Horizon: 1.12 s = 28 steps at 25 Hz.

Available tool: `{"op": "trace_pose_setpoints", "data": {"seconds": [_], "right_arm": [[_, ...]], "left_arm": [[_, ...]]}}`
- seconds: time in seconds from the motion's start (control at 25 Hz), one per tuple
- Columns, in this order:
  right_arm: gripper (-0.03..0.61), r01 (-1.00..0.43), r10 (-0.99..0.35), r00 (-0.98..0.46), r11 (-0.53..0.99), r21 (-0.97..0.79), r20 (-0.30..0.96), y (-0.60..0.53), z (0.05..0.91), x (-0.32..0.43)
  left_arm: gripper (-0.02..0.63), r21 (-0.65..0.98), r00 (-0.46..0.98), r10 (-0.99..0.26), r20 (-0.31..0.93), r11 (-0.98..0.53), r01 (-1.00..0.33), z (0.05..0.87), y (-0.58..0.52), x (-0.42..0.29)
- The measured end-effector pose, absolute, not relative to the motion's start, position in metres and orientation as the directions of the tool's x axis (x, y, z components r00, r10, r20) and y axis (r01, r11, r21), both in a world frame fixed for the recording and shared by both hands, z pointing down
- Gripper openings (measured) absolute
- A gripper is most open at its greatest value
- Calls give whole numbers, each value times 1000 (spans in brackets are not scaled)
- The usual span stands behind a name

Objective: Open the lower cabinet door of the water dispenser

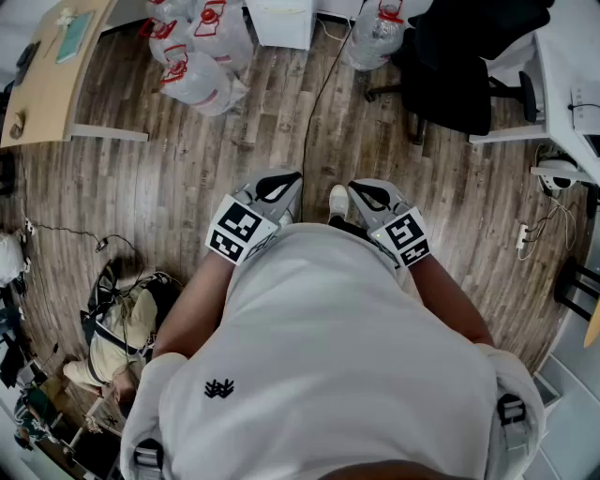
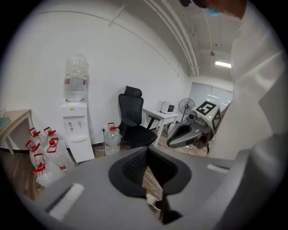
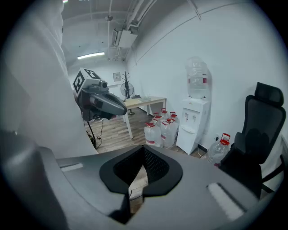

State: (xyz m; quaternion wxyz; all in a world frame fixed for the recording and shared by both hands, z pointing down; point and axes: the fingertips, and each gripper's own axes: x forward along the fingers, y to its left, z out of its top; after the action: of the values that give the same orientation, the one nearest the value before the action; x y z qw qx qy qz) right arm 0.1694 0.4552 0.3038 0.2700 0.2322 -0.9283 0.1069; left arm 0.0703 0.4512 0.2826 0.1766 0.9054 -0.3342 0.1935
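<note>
The white water dispenser stands against the far wall with an empty bottle on top; its lower cabinet door is closed. The right gripper view shows the dispenser too, and the head view catches only the dispenser's top. Both grippers hang close in front of the person's white shirt, far from the dispenser. My left gripper and my right gripper point forward and down, jaws together, nothing between them. The left gripper's own camera sees its jaws meeting at the tips, as does the right gripper's.
Several red-capped water bottles stand left of the dispenser, one more to its right. A black office chair and a white desk are at right. A wooden table, a floor cable and a bag lie left.
</note>
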Motion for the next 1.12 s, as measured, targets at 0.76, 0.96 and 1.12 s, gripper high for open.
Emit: {"op": "trace_pose_setpoints", "data": {"seconds": [0.76, 0.96, 1.12], "right_arm": [[0, -507, -397, -757, 858, -82, 520, 422, 306, 159], [5, -481, -383, -783, 872, -87, 490, 382, 307, 183], [21, -465, -349, -794, 876, -126, 498, 358, 322, 198]], "left_arm": [[57, 232, 708, -559, 432, -690, -686, 285, 423, 56], [57, 188, 677, -575, 460, -682, -707, 284, 389, 85], [57, 183, 661, -596, 455, -664, -725, 282, 366, 105]]}}
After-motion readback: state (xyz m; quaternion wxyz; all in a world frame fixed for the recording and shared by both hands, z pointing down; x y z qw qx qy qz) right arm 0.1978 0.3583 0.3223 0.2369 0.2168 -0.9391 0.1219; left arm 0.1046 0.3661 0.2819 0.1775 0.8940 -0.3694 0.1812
